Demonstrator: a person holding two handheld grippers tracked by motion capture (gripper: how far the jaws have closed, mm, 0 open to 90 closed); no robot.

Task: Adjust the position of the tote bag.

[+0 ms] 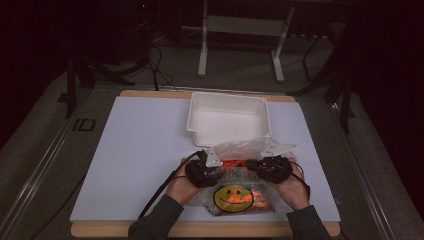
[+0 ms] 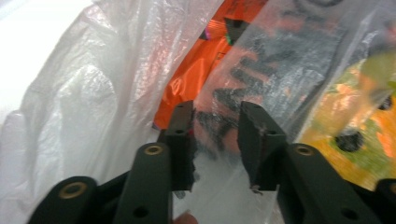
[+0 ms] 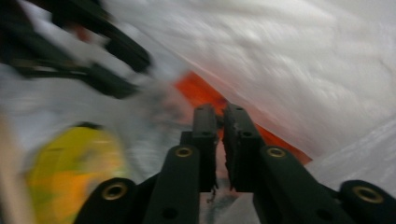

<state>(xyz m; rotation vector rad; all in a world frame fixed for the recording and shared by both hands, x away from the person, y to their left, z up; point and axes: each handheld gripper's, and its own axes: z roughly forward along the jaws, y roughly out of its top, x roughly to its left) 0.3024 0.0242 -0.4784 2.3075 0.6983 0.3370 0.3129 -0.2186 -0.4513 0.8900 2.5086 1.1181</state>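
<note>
2 grippers at a clear smiley bag, mouth toward the white tray, left jaws apart, right jaws clamped on its film.

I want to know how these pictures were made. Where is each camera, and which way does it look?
High view: above the person's side, looking forward and down on the table, bin and bag; both hands and sleeves show.
Left gripper view: rides the left gripper, looking along its parted jaws at the bag.
Right gripper view: rides the right gripper, blurred; its jaws almost together on the bag.
All share the bag with its orange contents.
</note>
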